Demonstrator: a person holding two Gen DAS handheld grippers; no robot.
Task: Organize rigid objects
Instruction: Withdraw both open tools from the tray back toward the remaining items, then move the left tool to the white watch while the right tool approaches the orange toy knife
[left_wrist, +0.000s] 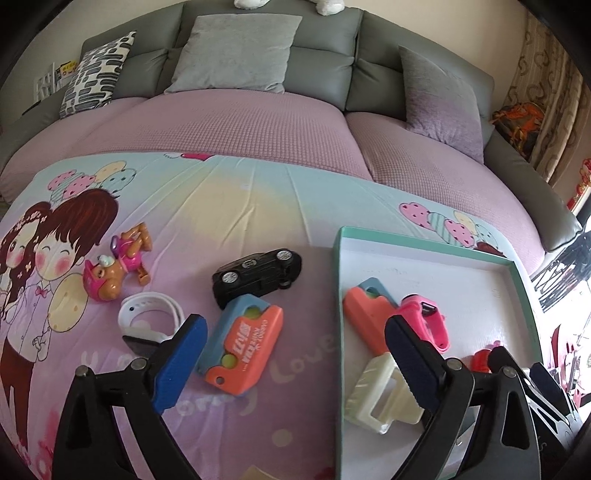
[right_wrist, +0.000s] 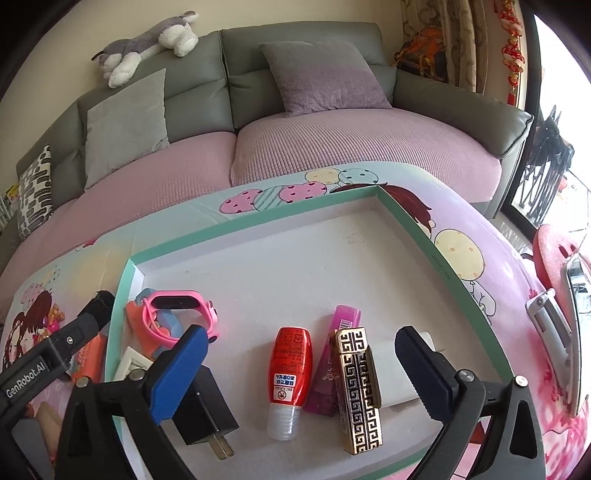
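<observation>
Cartoon-print cloth holds the box (left_wrist: 413, 236); both grippers, left (left_wrist: 291, 354) and right (right_wrist: 303, 373), gape empty, so the left should straddle the orange case (left_wrist: 242, 341) squarely before closing.

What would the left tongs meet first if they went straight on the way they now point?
Probably the orange-and-blue toy lying on the cartoon sheet, just beyond the open left tongs. Depth is unclear, so they might touch the sheet beside it first.

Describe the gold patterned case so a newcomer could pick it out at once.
Find the shallow teal-rimmed tray on the cartoon bedsheet. Near its front edge lies a row of small items: a black plug, a red bottle, a purple tube. The gold case is the boxy metallic one with a maze-like black-and-gold pattern.
</observation>
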